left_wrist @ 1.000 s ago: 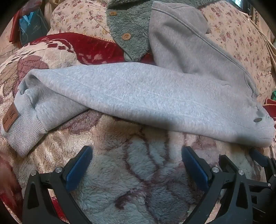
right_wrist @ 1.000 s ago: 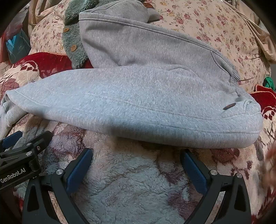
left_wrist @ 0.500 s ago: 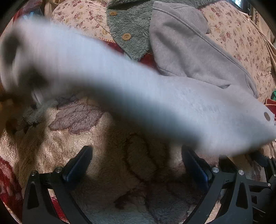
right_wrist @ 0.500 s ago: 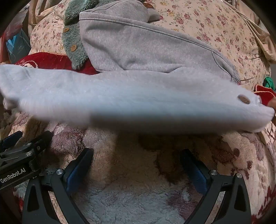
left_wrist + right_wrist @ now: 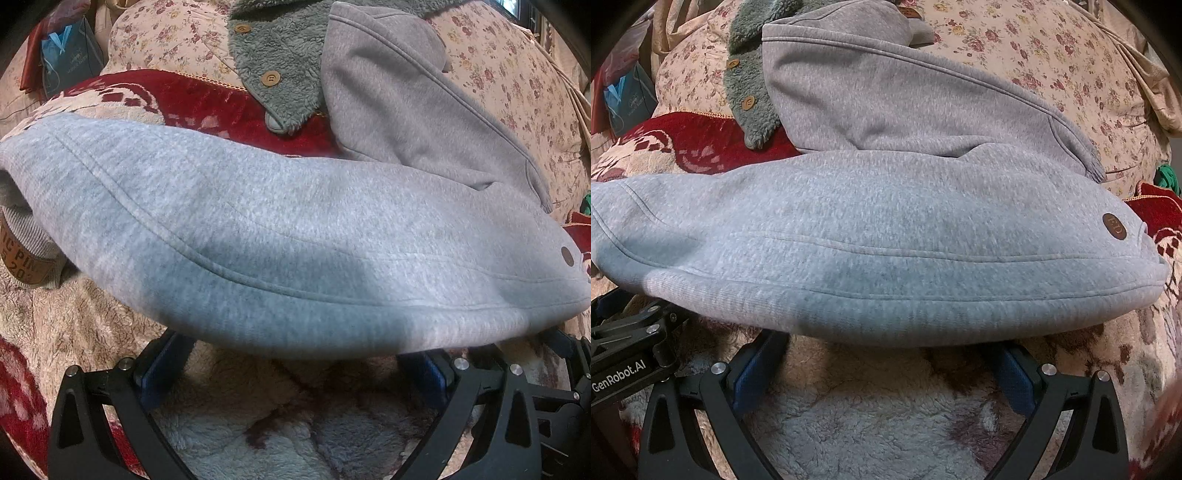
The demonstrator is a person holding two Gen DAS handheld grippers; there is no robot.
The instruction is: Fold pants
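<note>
Left tongs (image 5: 295,373) spread wide, grasping nothing; right tongs (image 5: 882,369) likewise released. Grey pants (image 5: 280,240) lie just ahead on fleece blanket (image 5: 288,435), near hem overhanging pad tips. Long axis runs left-right across both views. Cuff with patch (image 5: 26,258) nearer left tongs, round-badge end (image 5: 1114,225) nearer right. Second leg angles away over floral cover (image 5: 1052,55). Bare blanket below gives working room.

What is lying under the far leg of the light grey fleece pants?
Under the far leg lie a grey-green fluffy garment with wooden buttons and a floral cover; the rest beneath is hidden.
</note>
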